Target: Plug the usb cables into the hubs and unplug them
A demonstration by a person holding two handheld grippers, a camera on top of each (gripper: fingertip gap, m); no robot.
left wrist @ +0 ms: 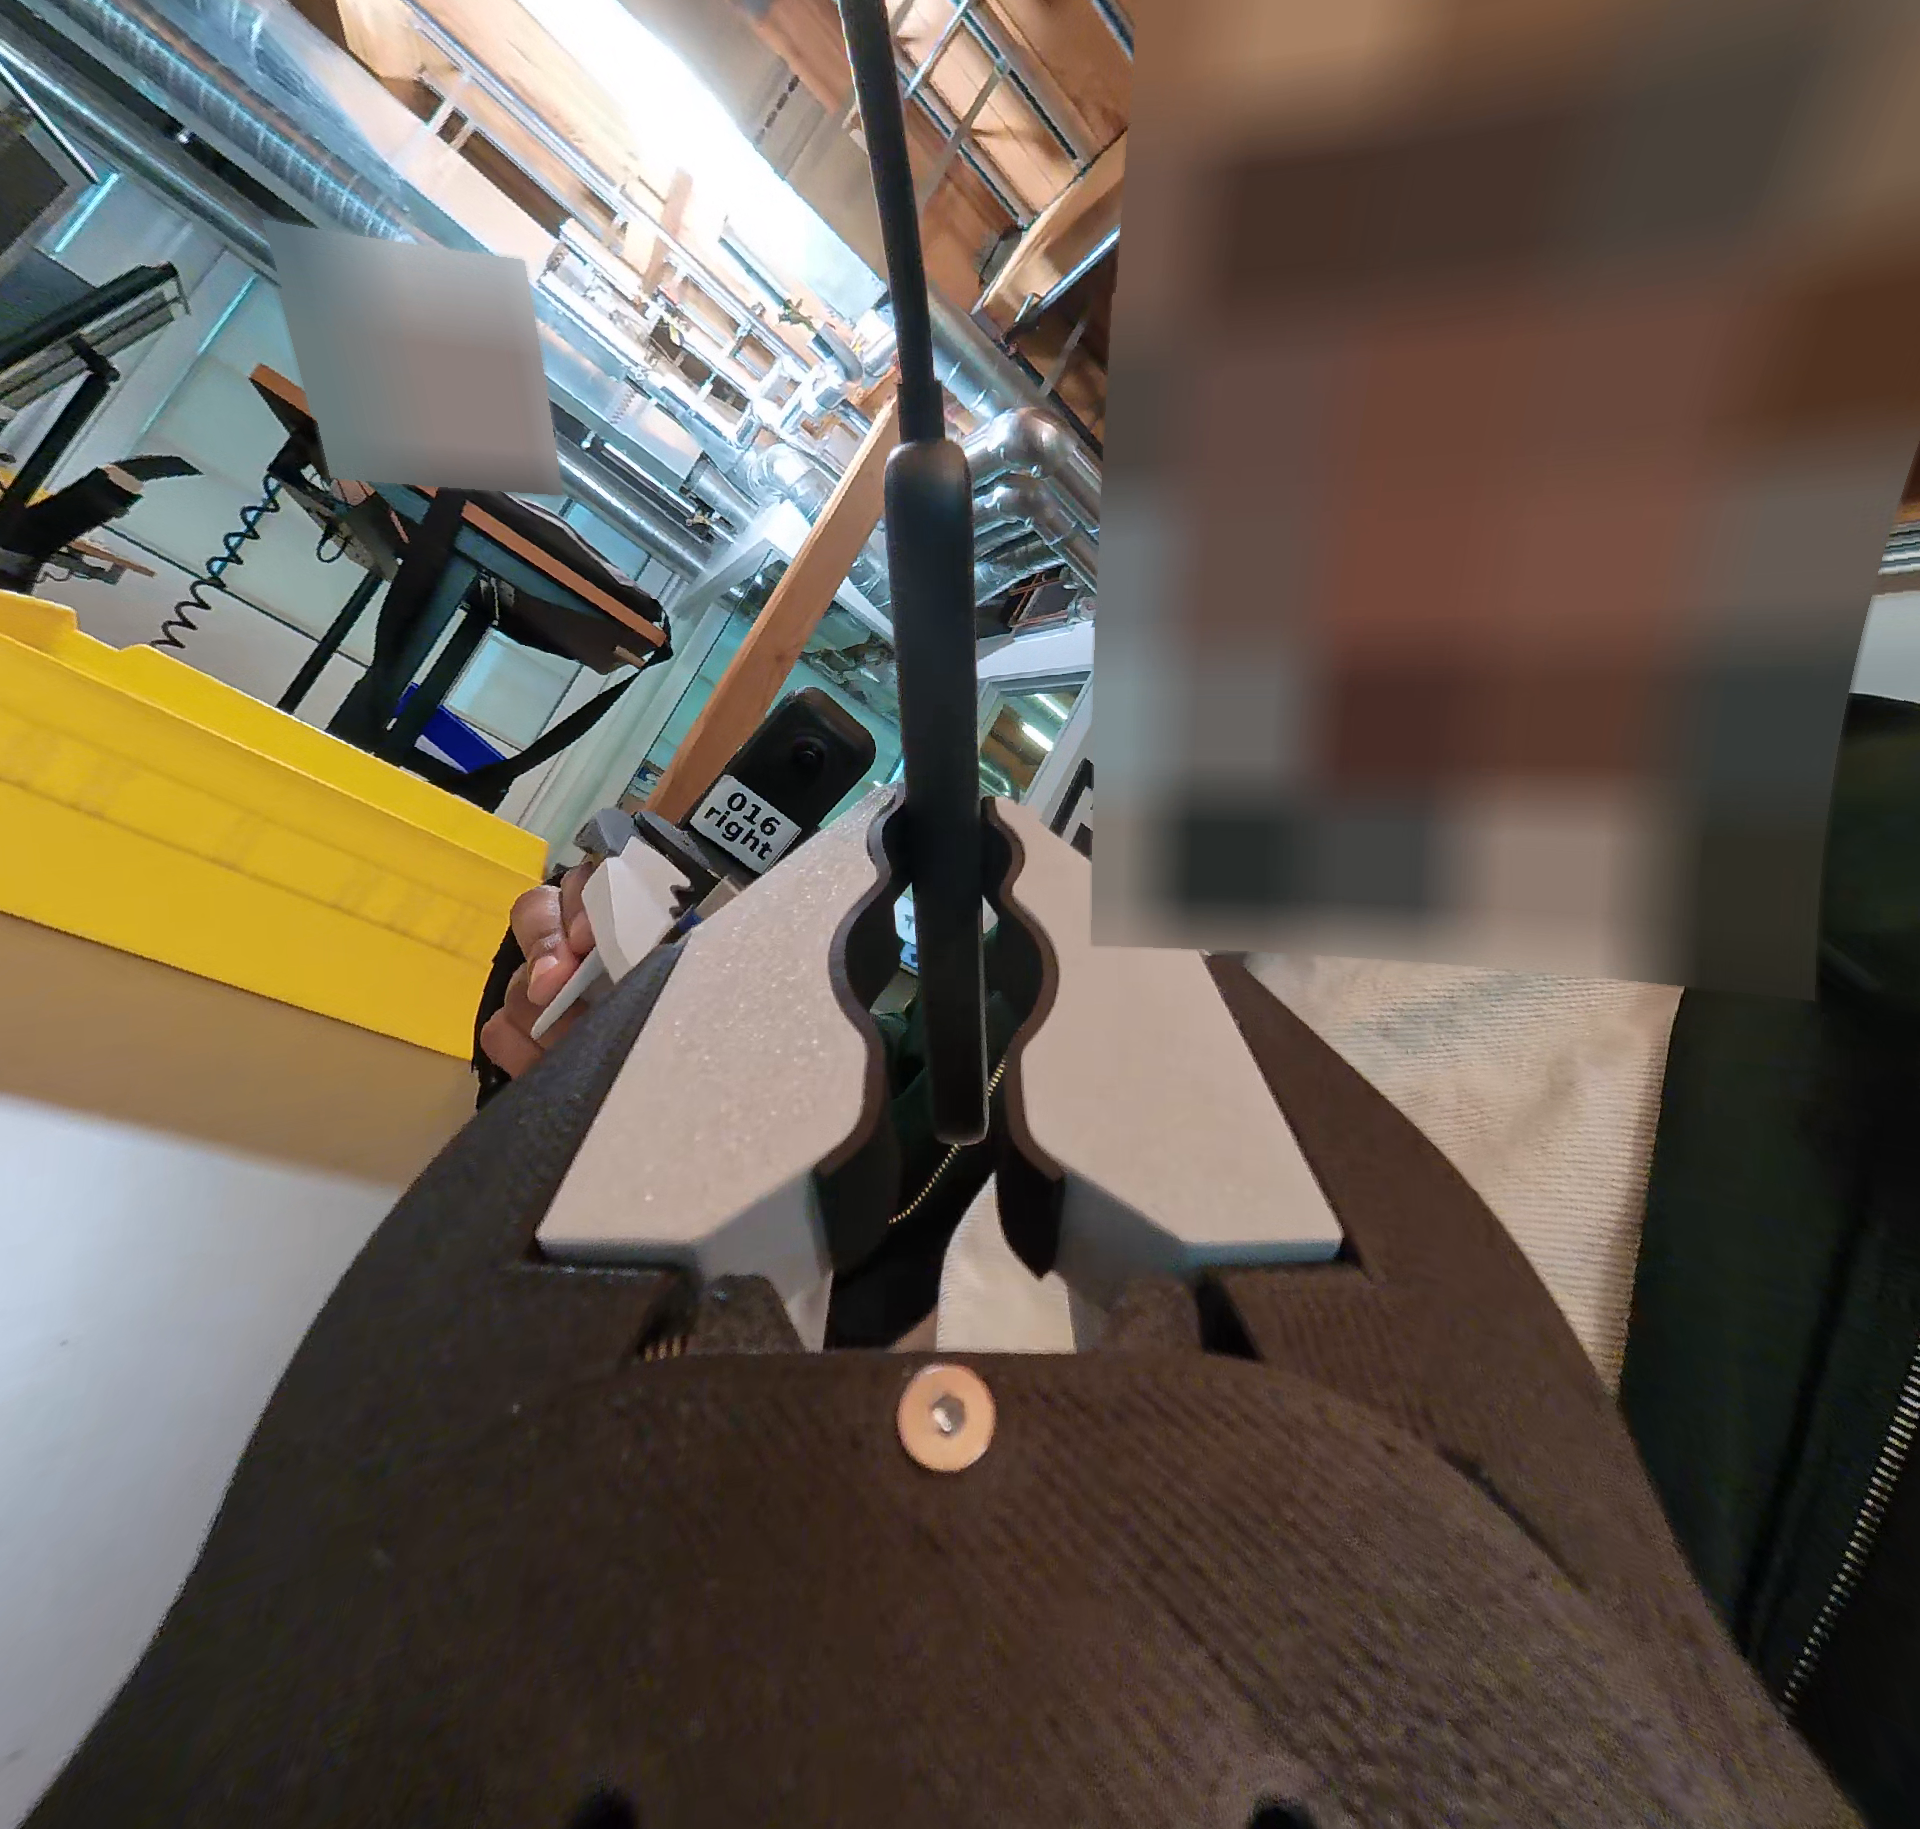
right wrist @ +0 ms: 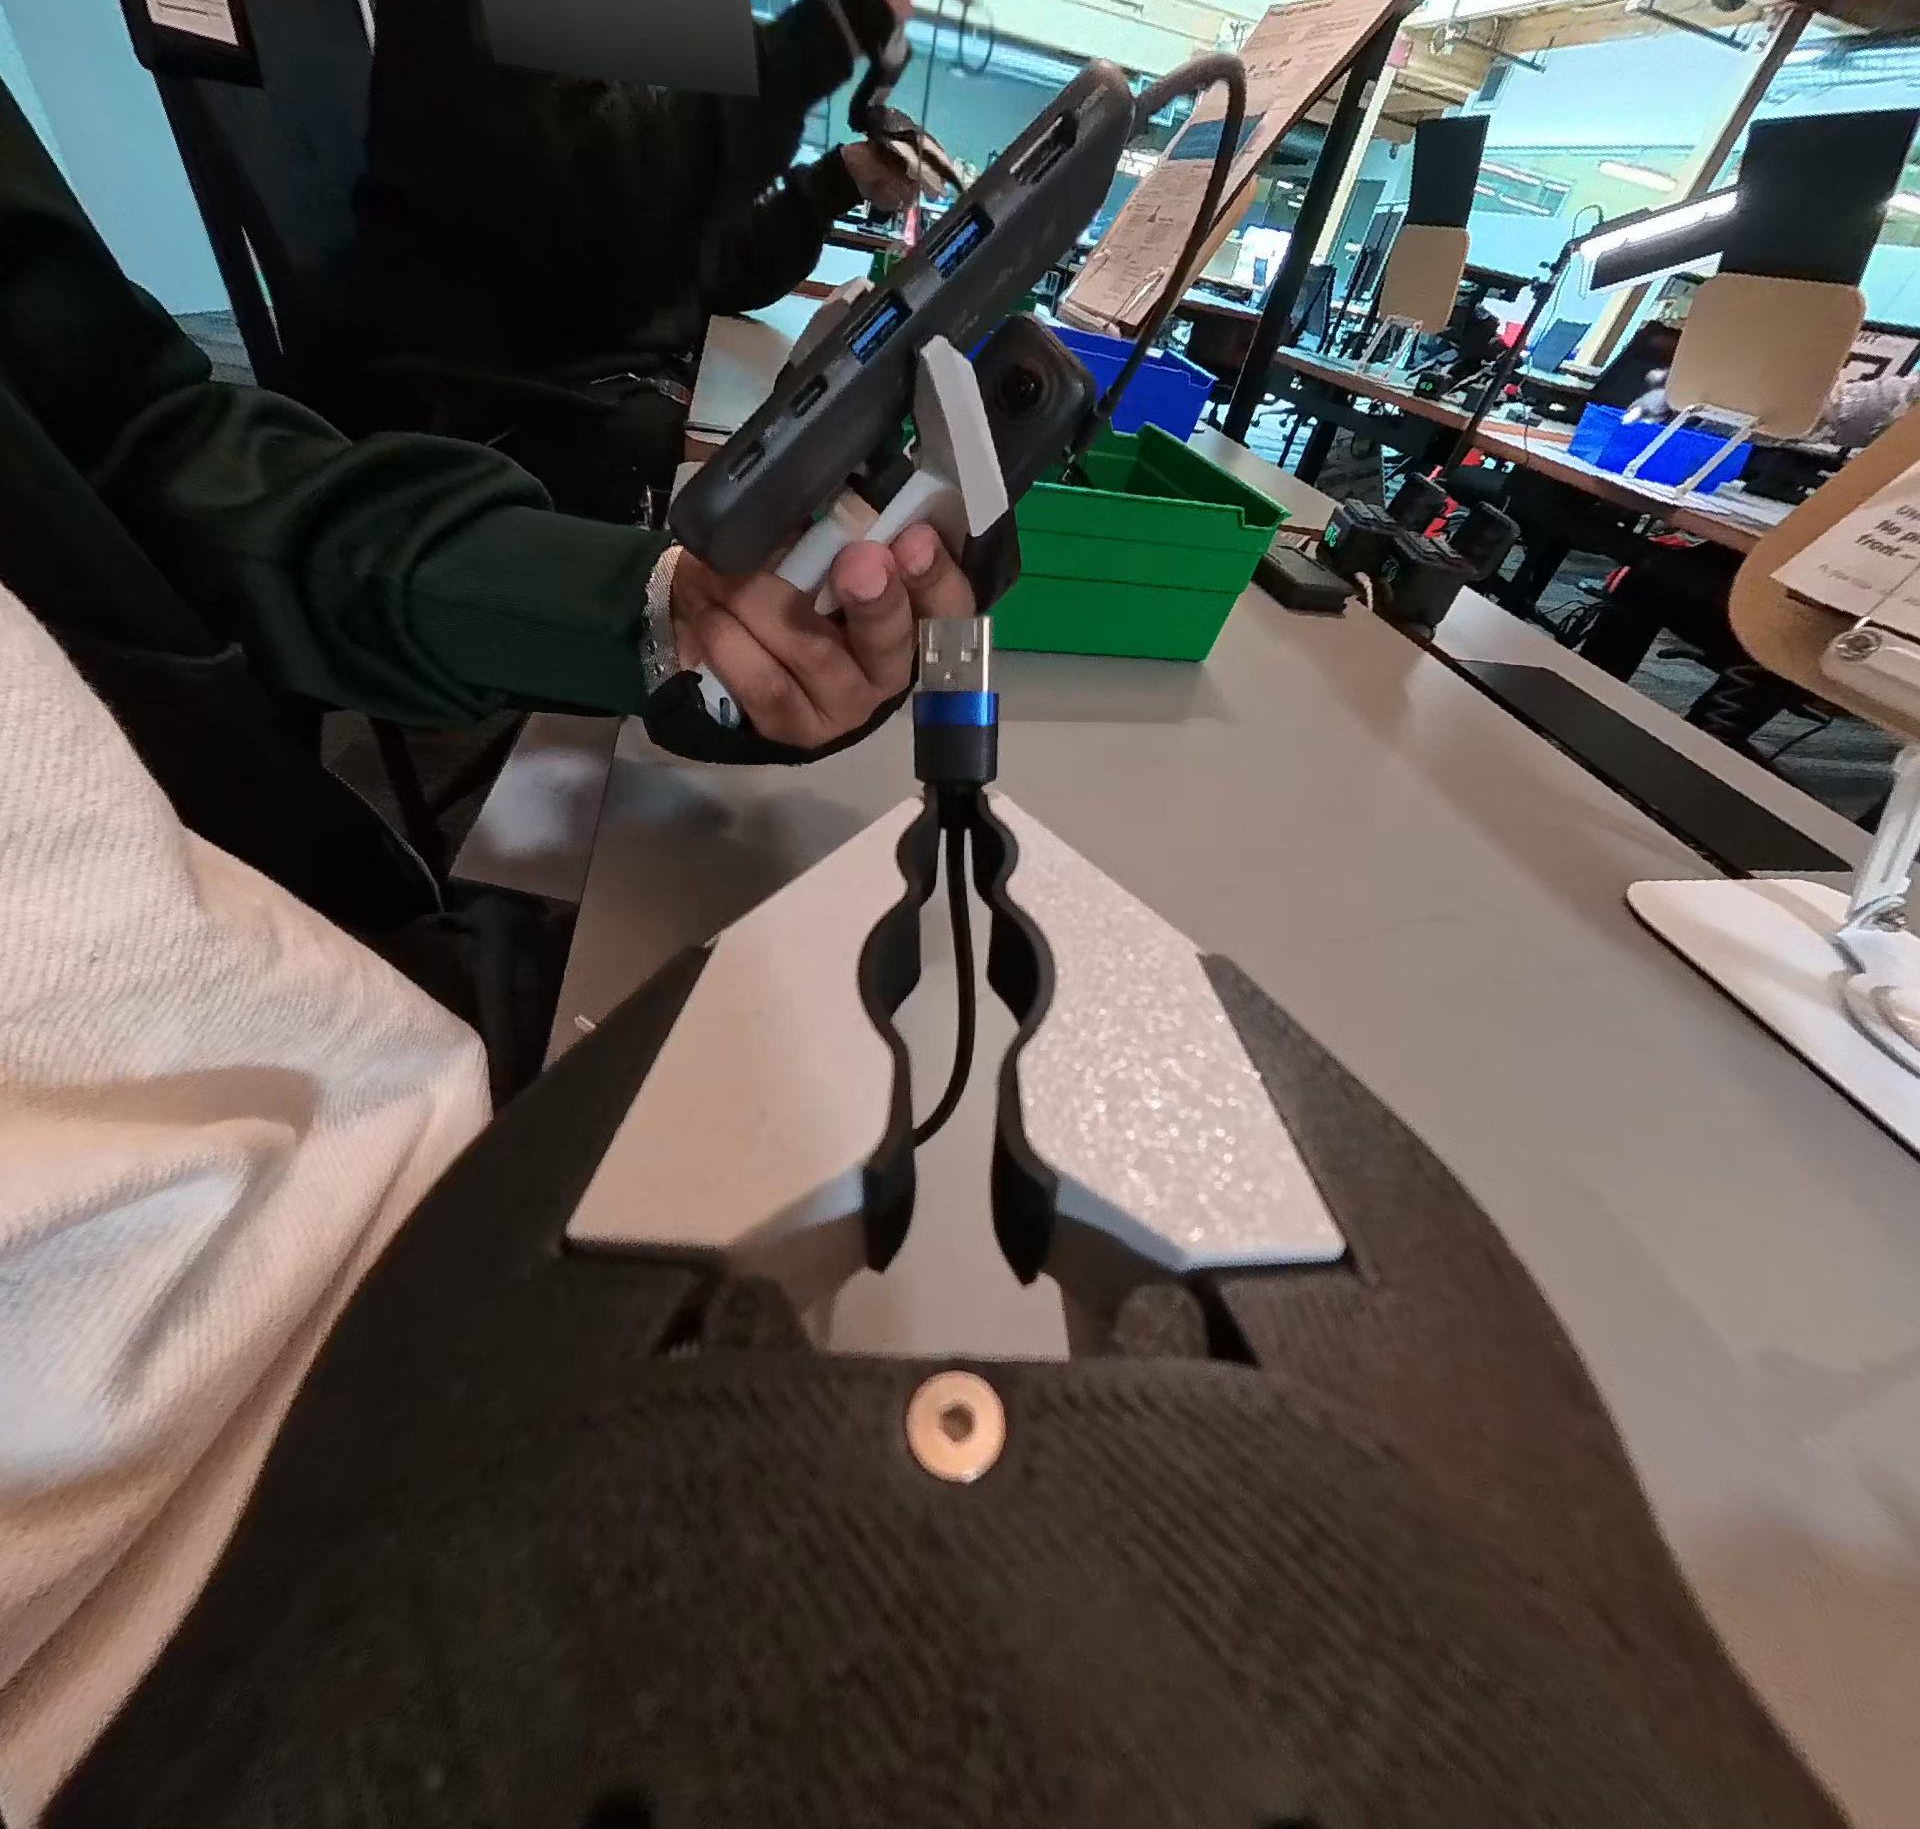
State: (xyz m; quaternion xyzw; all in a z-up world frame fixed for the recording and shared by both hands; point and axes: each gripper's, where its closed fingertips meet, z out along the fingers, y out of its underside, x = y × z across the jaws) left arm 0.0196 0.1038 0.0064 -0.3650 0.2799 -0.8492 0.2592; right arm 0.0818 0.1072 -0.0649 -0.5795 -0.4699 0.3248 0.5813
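Right gripper (right wrist: 954,823) is clenched on a thin black cable (right wrist: 961,958) just behind its USB plug (right wrist: 954,699), which sticks out past the fingertips with its metal end up and a blue ring round its black body. Its 2 grey fingers (right wrist: 1122,1062) sit close together, the cable running down the wavy slot between them. Left gripper (left wrist: 940,834) grasps the hub (left wrist: 935,740) edge-on, so in its own view the hub is a narrow dark bar standing up between the jaws, with its lead (left wrist: 883,169) arching off overhead. From the right wrist view the same hub (right wrist: 883,325) is tilted in the air above the grey counter (right wrist: 1299,844), its side row of ports facing the plug (2 of them blue inside). Plug and hub are apart, the plug below the hub's lower end and not in any port. A hand (right wrist: 800,636) in a dark green sleeve (right wrist: 312,553) holds the left gripper's handle. Behind it a green bin (right wrist: 1132,553) stands on the counter, and a yellow bin (left wrist: 208,803) shows in the left wrist view.
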